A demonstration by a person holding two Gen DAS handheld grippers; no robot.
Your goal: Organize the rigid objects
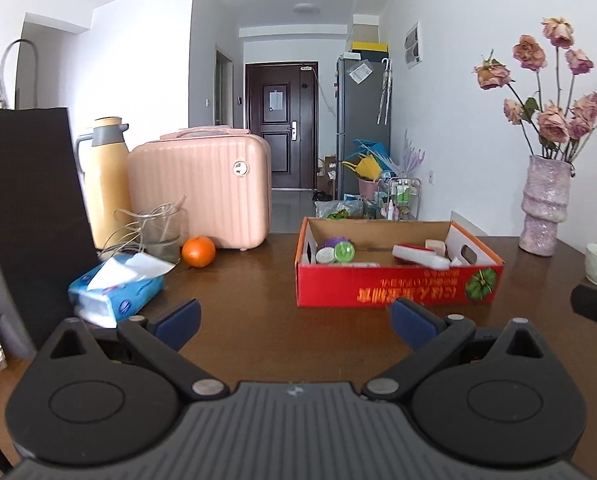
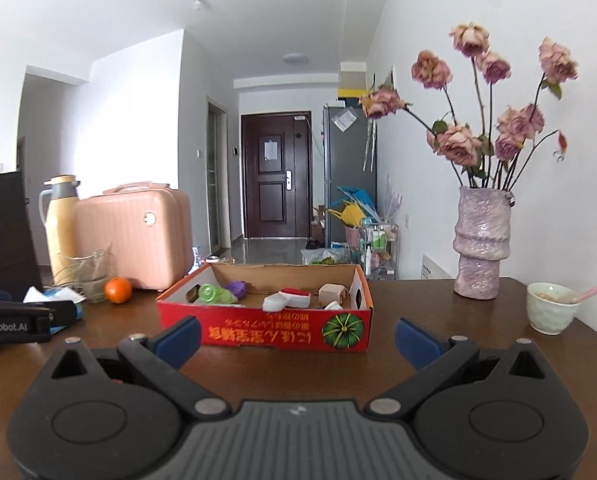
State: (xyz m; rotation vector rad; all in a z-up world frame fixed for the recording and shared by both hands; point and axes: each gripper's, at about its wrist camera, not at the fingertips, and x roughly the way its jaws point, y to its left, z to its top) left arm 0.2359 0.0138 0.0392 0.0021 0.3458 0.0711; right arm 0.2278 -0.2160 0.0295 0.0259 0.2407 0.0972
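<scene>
Both tools, left tool (image 1: 294, 320) and right tool (image 2: 296, 338), hang released before the red box (image 2: 282, 330); its walls partly hide small items inside, hard to identify.

Your left gripper (image 1: 296, 320) and right gripper (image 2: 297, 338) are matte black with ribbed grey housings, silver pivot pins and blue finger pads (image 1: 180, 317). Beside the cardboard box (image 2: 266, 330), white "GenRobot.AI" lettering marks the left unit's side.

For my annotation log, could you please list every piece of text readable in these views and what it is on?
"GenRobot.AI": on the left tongs, its first letter cut off, seen from the right wrist.
Red cardboard box: large yellow characters, upside down, not legible.
Tissue pack: print too blurred.
Door notice: too small.
</scene>
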